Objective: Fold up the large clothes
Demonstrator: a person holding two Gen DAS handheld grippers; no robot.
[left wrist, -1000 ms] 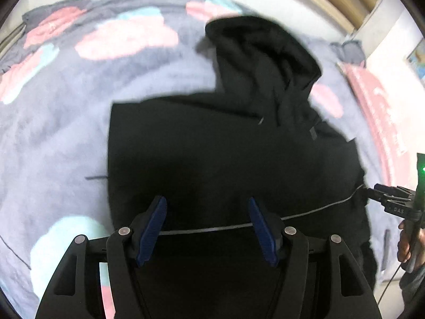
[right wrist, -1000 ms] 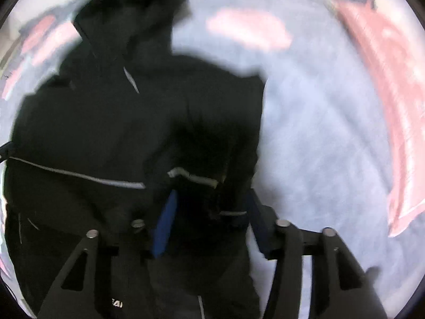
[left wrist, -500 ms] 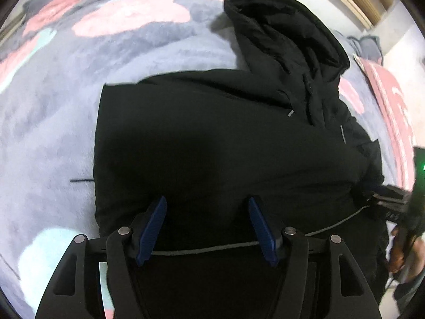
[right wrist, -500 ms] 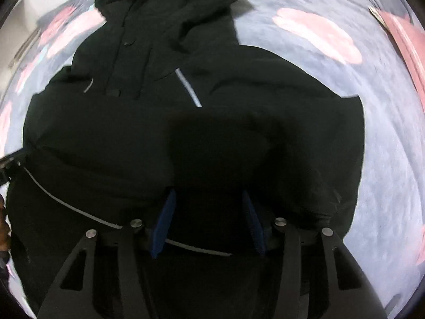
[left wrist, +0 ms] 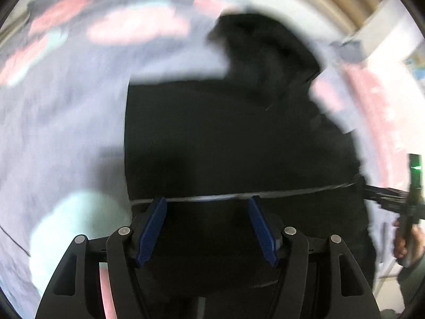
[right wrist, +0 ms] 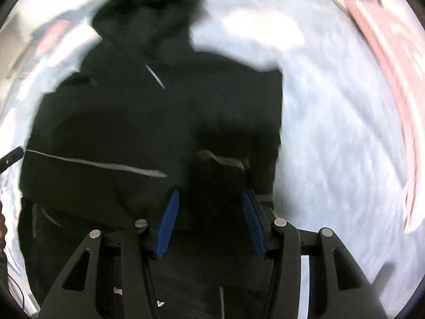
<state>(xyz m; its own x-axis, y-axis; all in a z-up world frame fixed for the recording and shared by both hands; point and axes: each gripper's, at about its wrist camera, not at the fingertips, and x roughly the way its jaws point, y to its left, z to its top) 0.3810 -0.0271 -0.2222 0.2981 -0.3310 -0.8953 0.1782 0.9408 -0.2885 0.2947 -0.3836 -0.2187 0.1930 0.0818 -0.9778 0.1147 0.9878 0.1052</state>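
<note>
Hem fabric of the black hooded jacket [right wrist: 159, 122], spread mid-frame on the bed [right wrist: 332, 133], now bunches between the right gripper [right wrist: 209, 207], its jaws narrowed since a second ago; grip unclear. Left gripper [left wrist: 207, 220] hangs spread over the reflective stripe [left wrist: 239, 195].

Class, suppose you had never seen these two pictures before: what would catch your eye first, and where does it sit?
A big black hooded jacket fills the middle of both views, spread on a grey blanket with pink and mint patches, its hood at the top. A thin pale stripe runs across the jacket. At the bottom of each view blue-padded fingers frame the cloth: the left tool and the right tool, which has dark fabric bunched between its pads.
</note>
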